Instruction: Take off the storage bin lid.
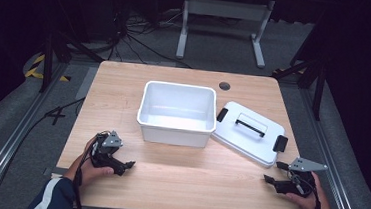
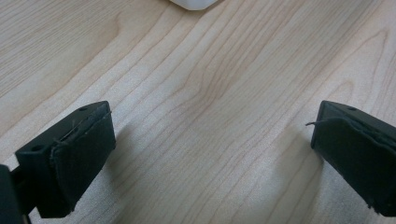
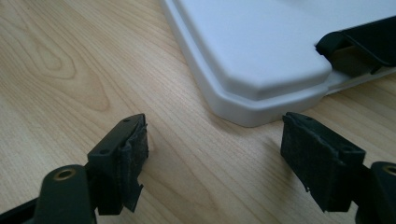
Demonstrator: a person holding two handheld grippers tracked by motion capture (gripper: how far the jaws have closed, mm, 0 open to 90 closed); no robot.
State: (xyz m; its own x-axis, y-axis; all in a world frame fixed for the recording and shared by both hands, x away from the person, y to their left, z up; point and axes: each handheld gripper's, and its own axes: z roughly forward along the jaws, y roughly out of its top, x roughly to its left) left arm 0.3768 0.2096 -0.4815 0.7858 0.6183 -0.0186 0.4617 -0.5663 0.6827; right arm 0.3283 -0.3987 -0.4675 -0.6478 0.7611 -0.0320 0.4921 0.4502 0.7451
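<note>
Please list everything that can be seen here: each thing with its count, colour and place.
table: one, light wood, centre of the high view
bin: one, white, open and empty, middle of the table
lid: one, white with black handle and clips, flat on the table right of the bin
desk frame: one, white, on the floor behind the table
left gripper: one, black, open, near left table edge
right gripper: one, black, open, near the lid's corner

A white bin [image 1: 176, 114] is seen on the wooden desk [image 1: 188, 177], well beyond the fingers. A white lid [image 1: 249, 133] with black handle [image 1: 250, 124] and clips is laid flat just beside it, near the right-hand fingers.
</note>
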